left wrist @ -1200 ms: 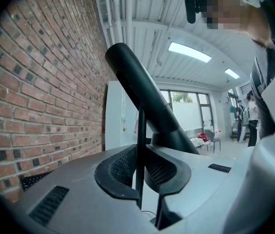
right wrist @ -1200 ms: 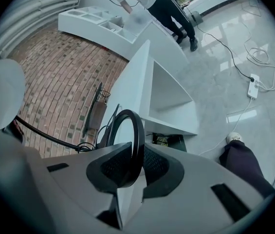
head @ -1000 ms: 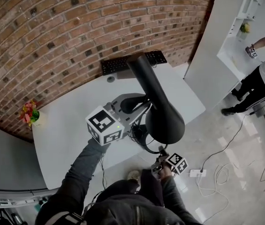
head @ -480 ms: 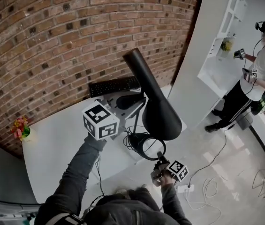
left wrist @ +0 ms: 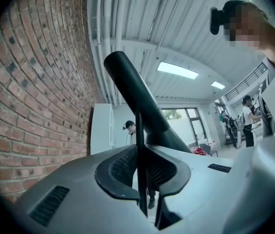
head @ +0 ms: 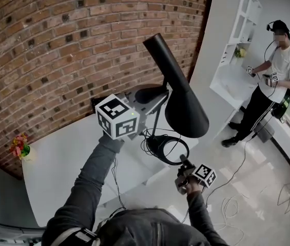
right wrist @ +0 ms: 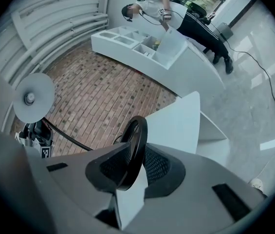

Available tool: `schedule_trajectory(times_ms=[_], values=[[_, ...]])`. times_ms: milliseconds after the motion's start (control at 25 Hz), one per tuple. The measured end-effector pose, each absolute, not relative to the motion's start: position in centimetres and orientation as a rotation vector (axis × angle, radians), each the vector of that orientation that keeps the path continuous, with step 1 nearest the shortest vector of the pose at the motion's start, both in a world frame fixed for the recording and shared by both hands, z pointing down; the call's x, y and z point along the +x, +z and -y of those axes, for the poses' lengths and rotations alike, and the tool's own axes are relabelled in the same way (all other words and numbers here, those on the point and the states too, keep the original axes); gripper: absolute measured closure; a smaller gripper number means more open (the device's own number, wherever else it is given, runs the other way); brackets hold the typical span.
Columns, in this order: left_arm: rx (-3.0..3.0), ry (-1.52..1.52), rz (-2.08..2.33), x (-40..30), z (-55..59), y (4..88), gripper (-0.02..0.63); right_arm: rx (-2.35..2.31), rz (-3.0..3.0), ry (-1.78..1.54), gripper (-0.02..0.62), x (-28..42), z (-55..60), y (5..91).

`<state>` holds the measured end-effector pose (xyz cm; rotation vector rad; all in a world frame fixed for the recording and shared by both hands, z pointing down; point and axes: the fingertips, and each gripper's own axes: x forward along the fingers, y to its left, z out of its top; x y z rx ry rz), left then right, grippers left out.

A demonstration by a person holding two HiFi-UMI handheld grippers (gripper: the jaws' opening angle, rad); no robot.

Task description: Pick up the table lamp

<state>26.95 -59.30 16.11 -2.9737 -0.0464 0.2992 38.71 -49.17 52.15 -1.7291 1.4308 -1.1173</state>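
The black table lamp [head: 181, 104] sits at the centre of the head view, held between both grippers above the near edge of the white table [head: 62, 163]. Its cone shade [head: 186, 111] tilts with the narrow end toward the upper middle of the frame, against the brick wall [head: 57, 45].

The left gripper [head: 154, 95], carrying a cube of black-and-white square markers, has its jaws set narrow on the lamp's thin stem [left wrist: 139, 150]. In the left gripper view the stem runs upright between the two pads, with the shade [left wrist: 137, 96] rising behind.

The right gripper [head: 184, 162], at the lower right of the centre, is clamped narrow on the lamp's ring base [head: 168, 150]. In the right gripper view the ring [right wrist: 136, 135] stands edge-on between the pads. A black cord [head: 149, 141] loops beside the ring.

A small pot of flowers [head: 20, 145] stands at the table's far left edge. At the upper right, a person [head: 275, 70] stands by white shelving [head: 242, 19].
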Motion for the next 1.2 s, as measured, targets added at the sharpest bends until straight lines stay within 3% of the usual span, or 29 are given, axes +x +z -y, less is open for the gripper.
schedule_trajectory(times_ms=[1200], values=[[-2.949,0.201,0.089,30.4,59.0,17.4,0.558,-1.678,-1.377,-1.111,0.534,41.0,50.0,54.2]])
